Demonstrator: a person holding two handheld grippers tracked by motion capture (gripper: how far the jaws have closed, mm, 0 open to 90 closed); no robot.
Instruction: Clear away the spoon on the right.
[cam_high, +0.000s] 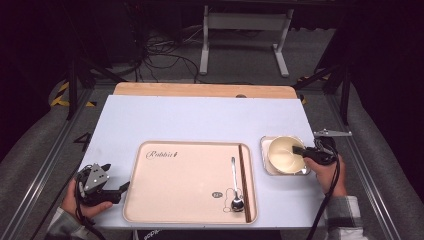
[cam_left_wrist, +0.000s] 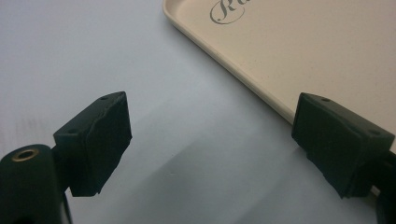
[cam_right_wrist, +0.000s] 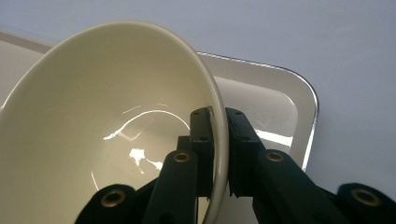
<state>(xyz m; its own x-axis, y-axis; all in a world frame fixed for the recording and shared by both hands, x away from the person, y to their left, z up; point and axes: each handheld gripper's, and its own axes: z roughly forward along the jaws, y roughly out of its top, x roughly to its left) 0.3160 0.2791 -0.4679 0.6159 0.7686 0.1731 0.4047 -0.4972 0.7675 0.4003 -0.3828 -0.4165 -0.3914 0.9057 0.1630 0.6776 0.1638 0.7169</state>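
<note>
Right claw (cam_right_wrist: 219, 154): jaws pinched shut on the rim of the bowl (cam_right_wrist: 93, 116) — one jaw inside the wall, one outside, the rim standing between them.
Right claw, from above (cam_high: 300, 150): at the right side of the bowl (cam_high: 283, 154), with the person's right hand (cam_high: 330, 175) behind it at the near right of the surface (cam_high: 200, 120).
Bowl: cream, glossy inside, tilted in the right gripper view; it sits over a small white square dish (cam_high: 264, 145) with a shiny edge, just right of the tray (cam_high: 180, 200).
Dish: its far right corner (cam_right_wrist: 299, 93) shows past the bowl's rim.
Left claw (cam_left_wrist: 210, 140): jaws wide apart, holding nothing — only the pale surface (cam_left_wrist: 93, 56) between them.
Left claw, from above (cam_high: 120, 189): at the near left, just beside the tray's left edge, held by the left hand (cam_high: 80, 202).
Tray: beige, with script lettering at its far left corner (cam_left_wrist: 327, 46).
On the tray: a metal spoon (cam_high: 235, 187) and dark chopsticks (cam_high: 244, 182), lying side by side along the right side.
</note>
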